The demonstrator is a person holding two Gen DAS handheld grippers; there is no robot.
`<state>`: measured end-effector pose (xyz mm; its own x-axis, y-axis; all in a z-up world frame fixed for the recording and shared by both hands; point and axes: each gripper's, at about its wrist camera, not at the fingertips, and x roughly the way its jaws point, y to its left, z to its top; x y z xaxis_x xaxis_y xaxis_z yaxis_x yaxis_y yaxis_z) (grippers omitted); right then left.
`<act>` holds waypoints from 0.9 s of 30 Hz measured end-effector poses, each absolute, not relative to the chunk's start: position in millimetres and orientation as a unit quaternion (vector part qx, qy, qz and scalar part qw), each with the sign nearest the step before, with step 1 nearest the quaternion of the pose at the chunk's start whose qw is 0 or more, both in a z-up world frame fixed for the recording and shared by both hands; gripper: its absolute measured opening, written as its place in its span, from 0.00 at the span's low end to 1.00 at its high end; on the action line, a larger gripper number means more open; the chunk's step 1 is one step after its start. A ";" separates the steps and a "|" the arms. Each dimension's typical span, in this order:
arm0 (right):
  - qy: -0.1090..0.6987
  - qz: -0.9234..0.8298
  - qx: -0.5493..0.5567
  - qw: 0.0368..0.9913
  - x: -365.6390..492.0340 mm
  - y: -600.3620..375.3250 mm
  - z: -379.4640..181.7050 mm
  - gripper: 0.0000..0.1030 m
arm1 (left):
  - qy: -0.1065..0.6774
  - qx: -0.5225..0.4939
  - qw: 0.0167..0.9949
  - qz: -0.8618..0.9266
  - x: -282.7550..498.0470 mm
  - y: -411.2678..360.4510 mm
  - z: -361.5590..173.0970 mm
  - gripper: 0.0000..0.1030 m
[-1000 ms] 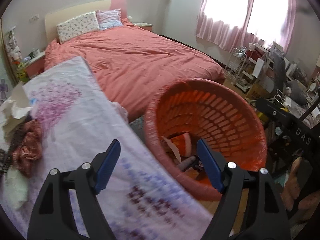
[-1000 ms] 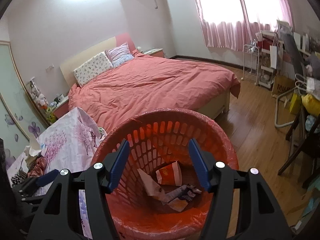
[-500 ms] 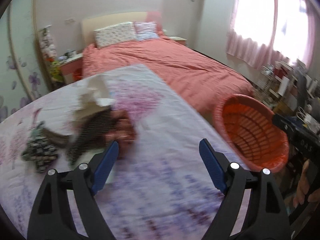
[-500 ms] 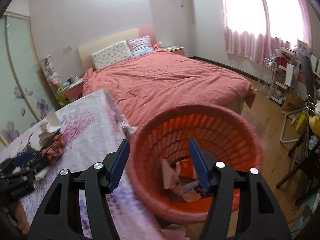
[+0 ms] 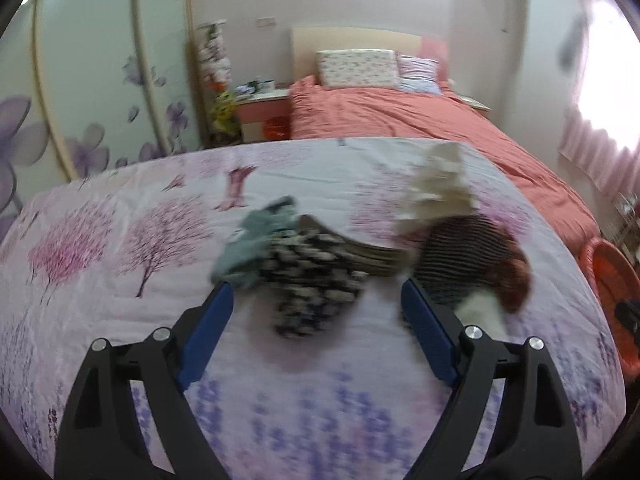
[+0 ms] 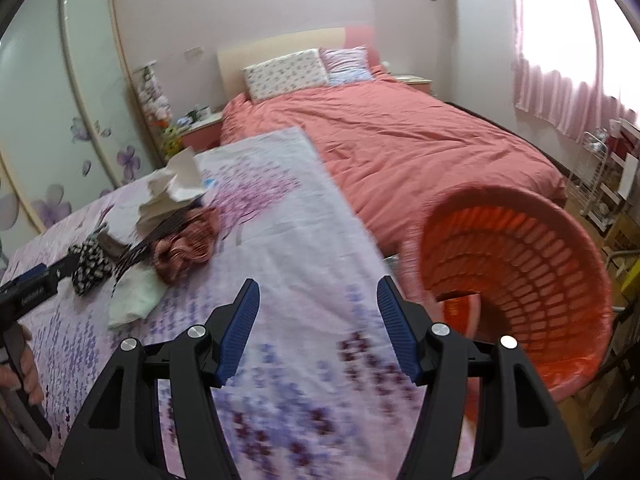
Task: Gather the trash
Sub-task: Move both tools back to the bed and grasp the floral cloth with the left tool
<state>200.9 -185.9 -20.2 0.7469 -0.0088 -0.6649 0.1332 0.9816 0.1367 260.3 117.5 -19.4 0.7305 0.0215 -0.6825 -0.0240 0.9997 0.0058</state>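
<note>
Orange basket (image 6: 520, 264) beside the worktop (image 6: 304, 264) holds some trash; crumpled paper (image 5: 438, 188) left in the pile near it. Left gripper (image 5: 316, 316) fingers released, empty; right gripper (image 6: 318, 320) fingers likewise.

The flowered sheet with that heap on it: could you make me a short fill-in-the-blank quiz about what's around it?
1. The round slatted plastic basket beside the flowered sheet is coloured ____.
2. The crumpled heap of wrappers and paper lies on the ____.
3. Nothing sits between the blue pads of the right gripper, so it is ____.
4. The big bed has a ____ cover.

Missing words: orange; sheet; empty; pink
</note>
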 end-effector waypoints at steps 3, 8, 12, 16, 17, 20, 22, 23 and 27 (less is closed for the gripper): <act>0.361 -0.027 0.082 0.929 207.2 -169.7 -24.6 0.60 | 0.369 -0.016 0.929 0.010 266.5 127.4 -23.0 0.78; 0.366 -0.012 0.068 0.928 214.2 -150.6 -28.7 0.60 | 0.383 -0.021 0.923 0.010 286.4 126.6 -30.8 0.72; 0.370 -0.007 0.060 0.927 215.9 -142.8 -32.0 0.60 | 0.401 -0.030 0.916 0.008 301.0 120.4 -41.1 0.64; 0.372 -0.006 0.057 0.926 215.5 -141.6 -32.3 0.60 | 0.415 -0.040 0.909 0.004 307.8 118.2 -51.5 0.37; 0.372 -0.007 0.056 0.926 215.2 -141.7 -32.3 0.60 | 0.414 -0.043 0.909 0.001 307.6 120.2 -52.1 0.33; 0.372 -0.008 0.054 0.927 216.1 -141.4 -32.2 0.60 | 0.405 -0.051 0.913 -0.013 302.1 125.3 -49.2 0.24; 0.371 -0.008 0.055 0.927 217.1 -141.6 -32.3 0.60 | 0.401 -0.054 0.914 -0.019 296.5 129.8 -45.5 0.22; 0.370 -0.008 0.055 0.927 218.2 -141.0 -31.9 0.60 | 0.399 -0.054 0.915 -0.021 293.9 131.5 -43.8 0.21; 0.363 0.001 0.059 0.930 225.5 -134.4 -29.8 0.58 | 0.388 -0.051 0.920 -0.025 279.9 139.9 -35.6 0.20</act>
